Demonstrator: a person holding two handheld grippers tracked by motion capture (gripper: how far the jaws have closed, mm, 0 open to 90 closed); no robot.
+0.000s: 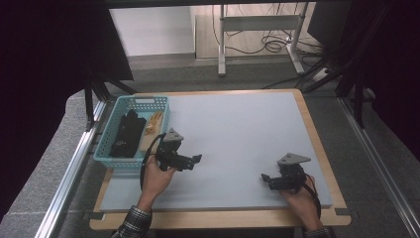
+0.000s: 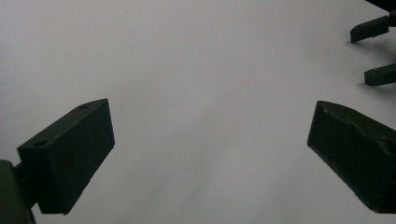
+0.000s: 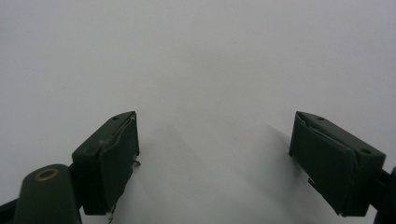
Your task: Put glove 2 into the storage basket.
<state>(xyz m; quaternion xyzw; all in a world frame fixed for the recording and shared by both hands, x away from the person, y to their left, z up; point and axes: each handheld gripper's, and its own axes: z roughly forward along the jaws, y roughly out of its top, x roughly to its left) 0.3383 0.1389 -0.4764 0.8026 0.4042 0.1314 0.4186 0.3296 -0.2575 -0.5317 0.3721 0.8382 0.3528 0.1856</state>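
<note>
From above, a light-blue plastic basket (image 1: 115, 130) holding dark and tan items sat at the left edge of the grey-topped, wood-rimmed table (image 1: 237, 129). The left gripper (image 1: 197, 159) hovered beside it, fingers spread and empty; its own view caught the right gripper (image 2: 377, 51), which hovered near the front right corner, fingers likewise spread over bare table.

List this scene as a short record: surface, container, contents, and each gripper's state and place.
surface: grey mat on a wooden table
container: blue basket at the mat's left edge
contents: black item and pale tan item, kind unclear
left gripper: open, empty, beside the basket
right gripper: open, empty, near the mat's right front
between the grippers: bare mat
</note>
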